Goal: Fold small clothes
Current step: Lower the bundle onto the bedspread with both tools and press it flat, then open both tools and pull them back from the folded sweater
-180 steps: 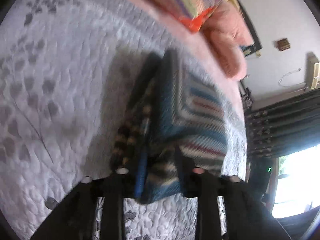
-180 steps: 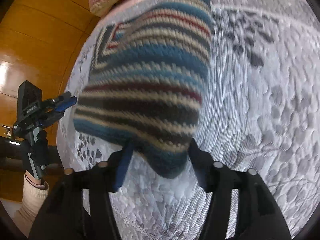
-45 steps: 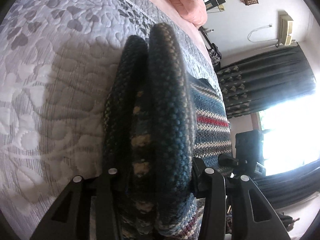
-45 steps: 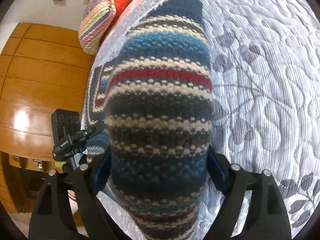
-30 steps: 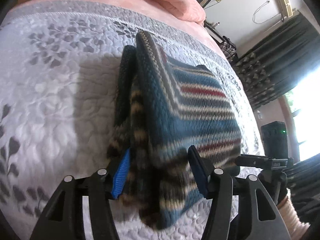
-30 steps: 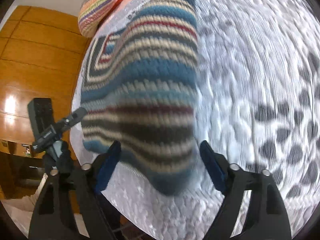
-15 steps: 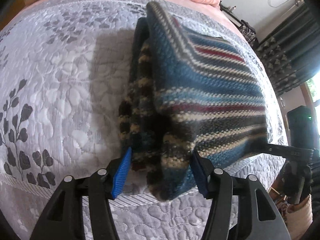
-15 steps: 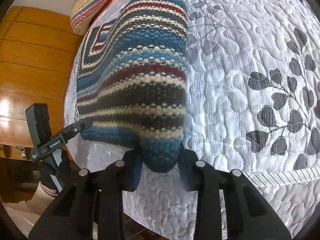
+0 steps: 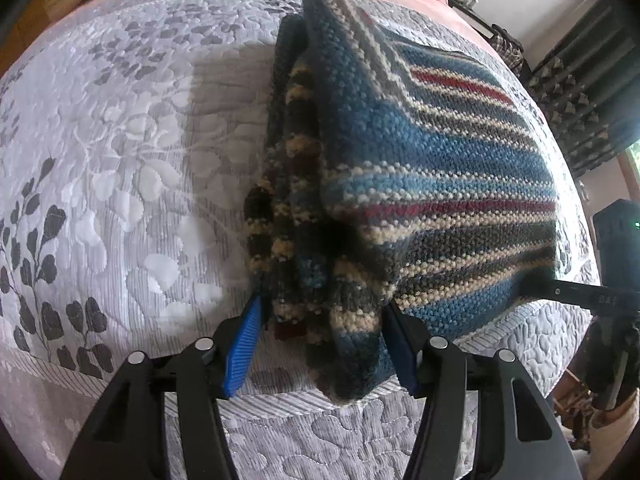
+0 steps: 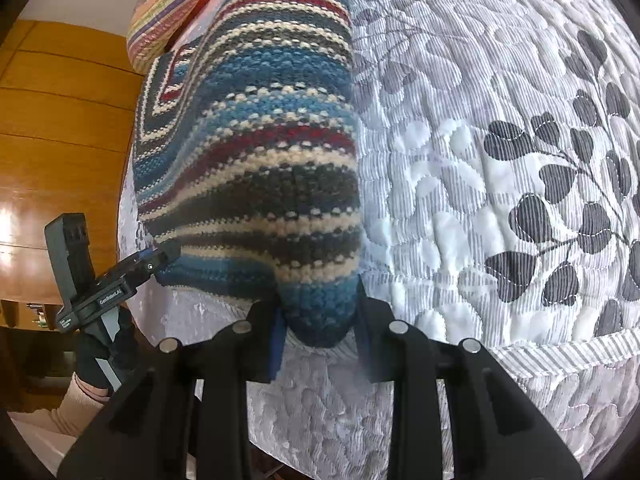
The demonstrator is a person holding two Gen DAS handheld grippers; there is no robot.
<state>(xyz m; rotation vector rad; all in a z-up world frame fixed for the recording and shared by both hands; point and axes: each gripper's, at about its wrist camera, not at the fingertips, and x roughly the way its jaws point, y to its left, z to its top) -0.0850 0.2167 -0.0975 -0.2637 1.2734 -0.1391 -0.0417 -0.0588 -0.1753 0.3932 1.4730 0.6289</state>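
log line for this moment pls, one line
stage: fold in progress | item: striped knit garment folded on quilted bedspread | left gripper: shut on near corner | right gripper: shut on other near corner

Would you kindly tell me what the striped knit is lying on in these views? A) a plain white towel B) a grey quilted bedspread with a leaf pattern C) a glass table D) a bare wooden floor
B: the knit lies on the grey quilted bedspread printed with dark leaves, while the right gripper pinches its near corner.
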